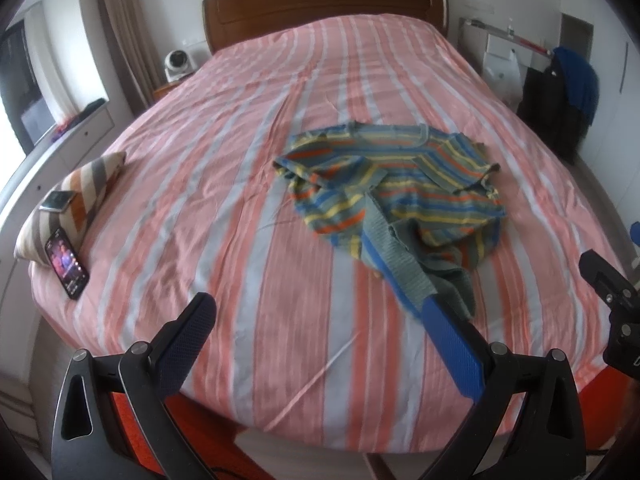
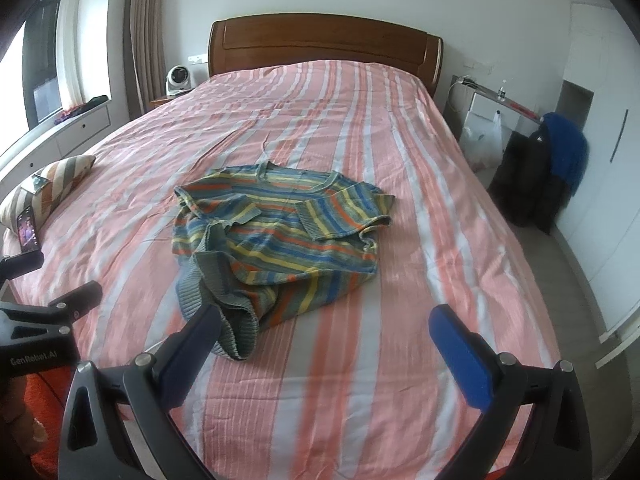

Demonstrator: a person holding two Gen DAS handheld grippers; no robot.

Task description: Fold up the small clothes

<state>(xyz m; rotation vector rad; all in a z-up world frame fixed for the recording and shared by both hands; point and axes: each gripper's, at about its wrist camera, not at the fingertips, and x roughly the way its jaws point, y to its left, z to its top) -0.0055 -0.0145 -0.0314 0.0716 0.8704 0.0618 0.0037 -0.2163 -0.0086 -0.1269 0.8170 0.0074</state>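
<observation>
Nearest, both grippers hang over the foot of the bed: the left gripper (image 1: 316,336) spread wide with nothing between its fingers, the right gripper (image 2: 324,332) likewise wide and empty, its left finger (image 2: 200,332) overlapping the sweater's near hem, though contact cannot be judged. Beyond them the striped sweater (image 2: 280,236) lies rumpled mid-bedspread (image 2: 360,400), sleeves crossed inward and hem bunched toward the grippers, likely so that edge can be taken first. Farther left, a phone (image 1: 67,266) leans on a cushion (image 1: 86,192); the chair's dark clothes (image 2: 536,176) are indistinct.
</observation>
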